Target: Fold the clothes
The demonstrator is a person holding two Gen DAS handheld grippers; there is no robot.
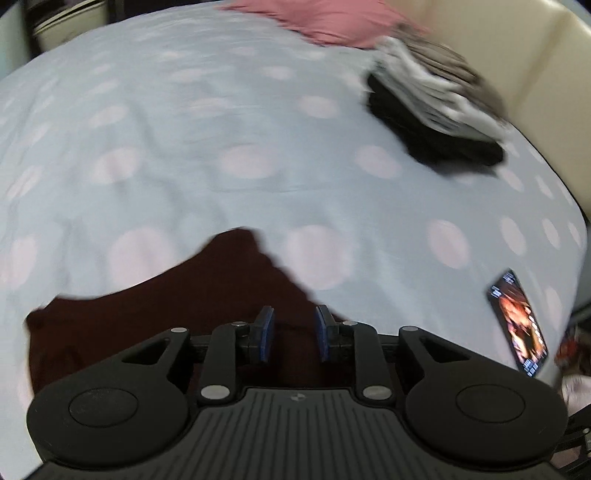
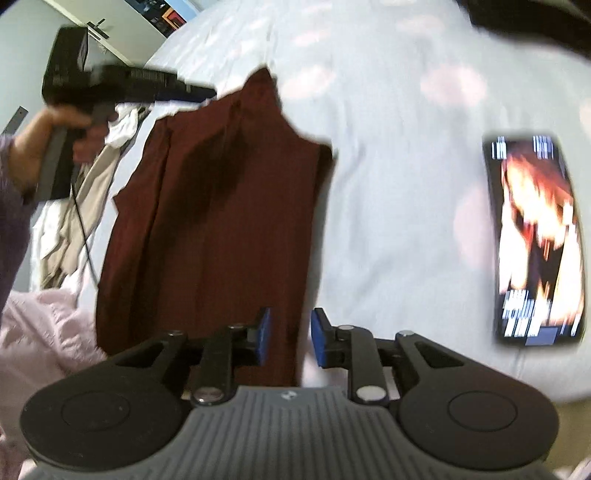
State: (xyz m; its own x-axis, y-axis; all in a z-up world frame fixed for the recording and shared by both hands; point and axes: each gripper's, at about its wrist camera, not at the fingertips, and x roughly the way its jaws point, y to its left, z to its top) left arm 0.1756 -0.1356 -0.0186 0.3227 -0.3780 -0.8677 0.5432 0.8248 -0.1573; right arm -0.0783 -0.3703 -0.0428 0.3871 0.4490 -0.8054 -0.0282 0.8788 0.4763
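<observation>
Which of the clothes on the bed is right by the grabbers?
The dark red garment, lying flat on the spotted bedsheet just ahead of both grippers. The pink garment and the black, white and brown pile lie at the bed's far side.

Left gripper (image 1: 293,334) jaws apart over maroon garment (image 1: 147,314) on dotted bed sheet (image 1: 221,129). Folded clothes pile (image 1: 436,107) far right; phone (image 1: 519,321) near edge.

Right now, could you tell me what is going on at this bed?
A person is folding clothes with two handheld grippers. A dark red garment lies partly folded on the spotted bedsheet. The left gripper and right gripper are both open above it. A lit phone lies beside it.
</observation>
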